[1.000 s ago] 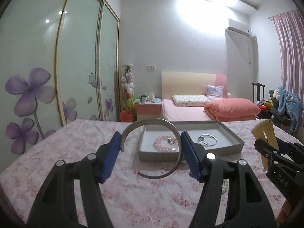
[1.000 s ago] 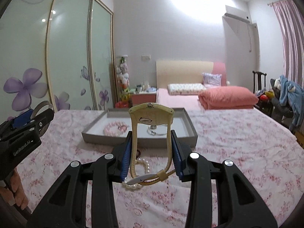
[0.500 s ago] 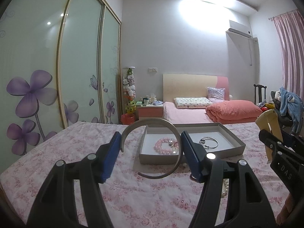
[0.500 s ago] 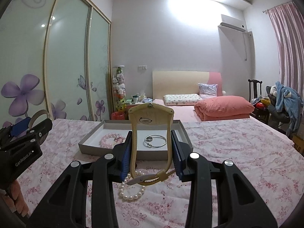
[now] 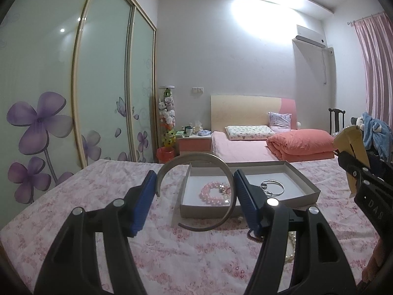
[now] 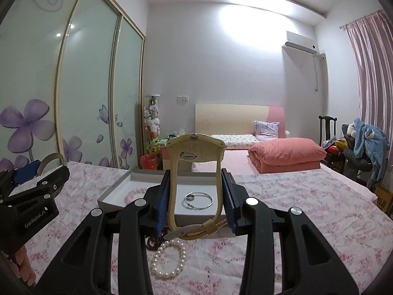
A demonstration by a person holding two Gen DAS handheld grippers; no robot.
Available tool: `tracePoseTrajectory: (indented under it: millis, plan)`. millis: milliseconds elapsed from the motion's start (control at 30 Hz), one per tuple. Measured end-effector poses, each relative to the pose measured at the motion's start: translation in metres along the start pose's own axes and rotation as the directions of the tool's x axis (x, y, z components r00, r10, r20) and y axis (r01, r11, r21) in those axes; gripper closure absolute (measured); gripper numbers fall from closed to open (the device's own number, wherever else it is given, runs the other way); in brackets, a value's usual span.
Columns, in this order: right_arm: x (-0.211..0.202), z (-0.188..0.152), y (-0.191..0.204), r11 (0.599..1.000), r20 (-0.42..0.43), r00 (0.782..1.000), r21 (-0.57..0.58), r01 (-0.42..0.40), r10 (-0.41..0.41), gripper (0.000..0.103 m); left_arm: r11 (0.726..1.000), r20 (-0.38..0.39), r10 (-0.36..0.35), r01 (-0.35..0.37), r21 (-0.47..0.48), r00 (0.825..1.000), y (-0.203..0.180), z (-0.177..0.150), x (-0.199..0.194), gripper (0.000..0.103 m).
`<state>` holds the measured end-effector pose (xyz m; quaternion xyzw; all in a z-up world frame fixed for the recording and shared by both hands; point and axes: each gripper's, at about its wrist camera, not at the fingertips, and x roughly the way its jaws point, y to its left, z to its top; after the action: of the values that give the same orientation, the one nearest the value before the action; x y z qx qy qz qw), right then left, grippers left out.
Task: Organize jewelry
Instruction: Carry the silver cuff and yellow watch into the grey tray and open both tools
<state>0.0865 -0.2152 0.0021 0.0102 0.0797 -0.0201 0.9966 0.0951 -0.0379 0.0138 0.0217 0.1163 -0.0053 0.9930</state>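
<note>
My left gripper (image 5: pixel 195 191) is shut on a silver open bangle (image 5: pixel 228 172), held above the floral bedspread, near the grey tray (image 5: pixel 304 184). The tray holds a pink bead bracelet (image 5: pixel 213 193) and a thin silver bracelet (image 5: pixel 271 187). My right gripper (image 6: pixel 195 196) is shut on a cream wristwatch (image 6: pixel 195 152), upright, in front of the tray (image 6: pixel 110 196). A white pearl bracelet (image 6: pixel 169 260) and a dark bead bracelet (image 6: pixel 153 241) lie on the bedspread below it. The right gripper with the watch shows at the right edge of the left wrist view (image 5: pixel 351 142).
The pink floral bedspread (image 6: pixel 307 209) stretches wide to the right. Beyond it stand a second bed with an orange quilt (image 6: pixel 285 154), a nightstand, a chair with clothes (image 6: pixel 363 145), and sliding wardrobe doors (image 5: pixel 49 98) at the left.
Both grippers have risen and tilted up a little, each keeping its hold. The tray and the pearl bracelet now sit lower in view.
</note>
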Motion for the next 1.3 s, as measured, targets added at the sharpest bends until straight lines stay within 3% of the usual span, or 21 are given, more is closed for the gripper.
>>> tracePoseTrajectory:
  millis: [500,633,767,867,1033,1133,1300]
  plan:
    - [0.046,0.021,-0.004,1.0,0.045,0.999,-0.002,0.018,-0.018,0.063,0.999,-0.001,-0.03,0.03,-0.017,1.0,-0.01,0.029,0.054,0.04]
    - [0.074,0.022,-0.005,1.0,0.012,1.0,0.005,0.013,-0.013,0.063,0.999,-0.019,-0.038,0.038,-0.005,0.999,-0.017,0.032,0.081,0.041]
    - [0.117,0.017,-0.011,0.999,-0.099,0.995,0.043,-0.014,0.018,0.063,0.998,-0.079,-0.063,0.063,-0.007,0.995,-0.023,0.032,0.118,0.041]
    - [0.151,0.008,-0.017,0.995,-0.22,0.974,0.093,-0.041,0.061,0.063,0.996,-0.162,-0.086,0.084,-0.02,0.983,-0.025,0.028,0.152,0.041]
    - [0.193,-0.012,-0.016,0.989,-0.369,0.923,0.134,-0.062,0.108,0.063,0.993,-0.304,-0.119,0.107,-0.059,0.945,-0.025,0.014,0.204,0.041]
    - [0.211,-0.027,-0.016,0.987,-0.443,0.888,0.148,-0.062,0.122,0.063,0.991,-0.348,-0.137,0.123,-0.062,0.928,-0.025,0.005,0.22,0.04]
    - [0.224,-0.041,-0.017,0.984,-0.51,0.849,0.17,-0.058,0.138,0.059,0.988,-0.391,-0.155,0.144,-0.058,0.907,-0.029,-0.005,0.239,0.04]
